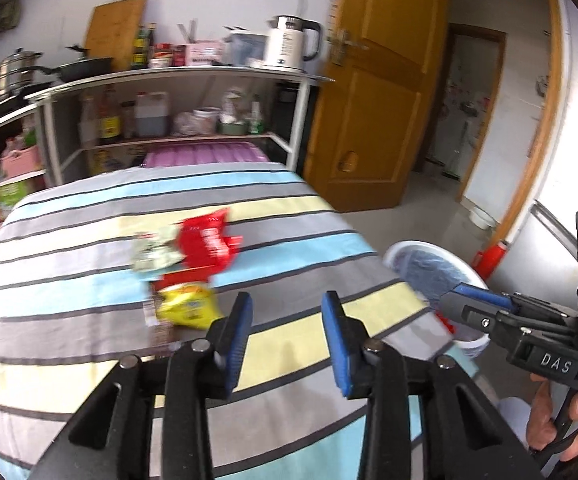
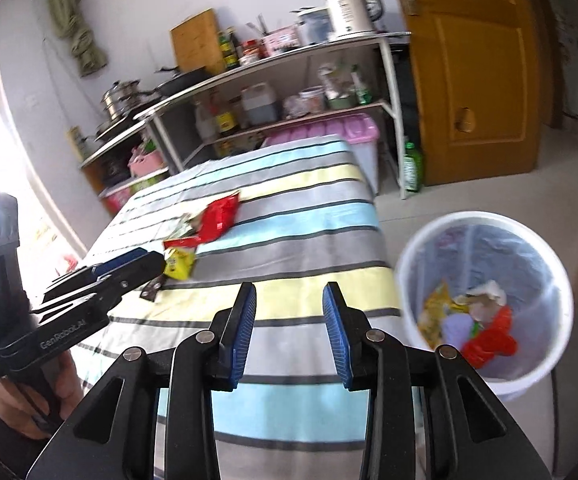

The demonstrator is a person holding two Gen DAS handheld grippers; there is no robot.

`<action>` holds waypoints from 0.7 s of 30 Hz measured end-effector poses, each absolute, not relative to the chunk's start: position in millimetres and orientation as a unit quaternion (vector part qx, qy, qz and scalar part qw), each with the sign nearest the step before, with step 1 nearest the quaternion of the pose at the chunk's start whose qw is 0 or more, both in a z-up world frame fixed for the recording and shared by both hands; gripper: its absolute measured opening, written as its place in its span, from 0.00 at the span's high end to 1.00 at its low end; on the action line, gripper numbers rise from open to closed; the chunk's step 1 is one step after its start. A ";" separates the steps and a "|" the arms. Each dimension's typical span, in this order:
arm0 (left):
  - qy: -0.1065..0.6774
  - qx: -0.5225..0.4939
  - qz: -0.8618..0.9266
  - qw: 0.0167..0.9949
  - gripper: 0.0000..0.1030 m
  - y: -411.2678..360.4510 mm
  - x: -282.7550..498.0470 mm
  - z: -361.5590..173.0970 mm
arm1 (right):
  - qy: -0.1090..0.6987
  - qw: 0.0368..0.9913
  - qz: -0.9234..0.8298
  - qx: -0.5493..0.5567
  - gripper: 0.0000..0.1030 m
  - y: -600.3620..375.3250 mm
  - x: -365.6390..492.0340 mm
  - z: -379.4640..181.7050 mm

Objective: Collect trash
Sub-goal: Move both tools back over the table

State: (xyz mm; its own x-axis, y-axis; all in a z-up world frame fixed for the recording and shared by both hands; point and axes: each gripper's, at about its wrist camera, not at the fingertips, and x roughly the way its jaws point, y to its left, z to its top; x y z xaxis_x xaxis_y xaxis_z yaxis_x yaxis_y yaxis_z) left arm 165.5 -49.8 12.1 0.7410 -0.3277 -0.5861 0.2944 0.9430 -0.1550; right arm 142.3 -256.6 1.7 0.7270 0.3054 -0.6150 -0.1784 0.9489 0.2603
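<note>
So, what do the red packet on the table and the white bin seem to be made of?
The red packet looks like thin glossy plastic film: it is crumpled and shiny, though blur hides detail. The white bin seems smooth rigid plastic, with a thin translucent liner, probably plastic film, wrinkled inside it.

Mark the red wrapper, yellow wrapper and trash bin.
red wrapper (image 1: 208,245), left wrist view, middle of its face
yellow wrapper (image 1: 188,305), left wrist view, centre of the pack
trash bin (image 2: 485,218), right wrist view, far white rim
</note>
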 end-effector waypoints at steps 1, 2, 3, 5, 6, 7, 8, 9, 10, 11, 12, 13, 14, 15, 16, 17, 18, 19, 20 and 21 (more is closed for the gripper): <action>0.319 -0.030 -0.158 0.934 0.60 -40.8 165.7 11.0 | 0.348 0.923 0.137 0.089 0.65 -249.0 145.9 0.7; 0.320 -0.034 -0.152 0.934 0.59 -33.8 166.7 9.8 | 0.349 0.923 0.141 0.086 0.65 -245.5 148.1 0.1; 0.321 -0.037 -0.146 0.935 0.59 -28.0 166.9 8.5 | 0.351 0.921 0.146 0.082 0.65 -239.0 151.7 -0.9; 0.322 -0.040 -0.128 0.937 0.57 -16.4 168.9 5.3 | 0.355 0.919 0.152 0.080 0.65 -231.2 157.4 -2.0; 0.322 -0.040 -0.120 0.938 0.56 -11.2 169.9 3.2 | 0.355 0.918 0.156 0.080 0.65 -226.4 161.0 -2.5; 0.324 -0.042 -0.115 0.938 0.55 -6.3 171.9 1.0 | 0.356 0.917 0.159 0.080 0.65 -223.0 163.8 -2.6; 0.327 -0.046 -0.110 0.938 0.52 -1.5 173.3 -1.4 | 0.357 0.917 0.163 0.079 0.65 -219.6 166.2 -2.8; 0.331 -0.050 -0.105 0.937 0.50 3.1 176.3 -3.8 | 0.357 0.916 0.167 0.078 0.65 -216.7 169.0 -3.0; 0.334 -0.054 -0.100 0.936 0.50 6.8 178.9 -6.0 | 0.358 0.915 0.171 0.076 0.62 -213.3 172.1 -3.0; 0.335 -0.057 -0.096 0.935 0.50 9.2 181.2 -8.4 | 0.360 0.914 0.173 0.075 0.61 -212.6 174.7 -2.5; 0.337 -0.059 -0.092 0.935 0.49 9.8 182.3 -10.5 | 0.361 0.912 0.179 0.077 0.57 -209.3 178.0 -3.0; 0.339 -0.060 -0.087 0.935 0.48 11.3 185.5 -13.7 | 0.361 0.911 0.183 0.078 0.53 -207.7 180.2 -3.5; 0.343 -0.061 -0.084 0.933 0.47 11.8 188.4 -17.5 | 0.362 0.910 0.185 0.077 0.53 -206.3 182.1 -4.0; 0.349 -0.061 -0.084 0.932 0.47 10.9 191.1 -21.5 | 0.363 0.909 0.188 0.075 0.52 -203.4 185.3 -5.0; 0.357 -0.061 -0.082 0.929 0.47 10.3 194.7 -26.7 | 0.364 0.909 0.190 0.074 0.52 -201.3 188.3 -5.7; 0.366 -0.058 -0.080 0.925 0.47 9.0 197.7 -32.5 | 0.364 0.909 0.191 0.074 0.52 -200.4 188.8 -6.5; 0.374 -0.056 -0.080 0.922 0.47 8.2 198.7 -36.6 | 0.365 0.908 0.193 0.074 0.52 -199.1 191.2 -7.5; 0.386 -0.052 -0.079 0.918 0.47 6.3 201.8 -42.0 | 0.366 0.907 0.195 0.074 0.52 -198.2 193.3 -8.4; 0.396 -0.052 -0.079 0.913 0.47 5.6 204.8 -45.0 | 0.366 0.907 0.196 0.074 0.52 -198.1 195.6 -8.6; 0.401 -0.053 -0.079 0.911 0.47 5.1 207.0 -46.4 | 0.366 0.907 0.197 0.074 0.52 -197.8 196.9 -9.3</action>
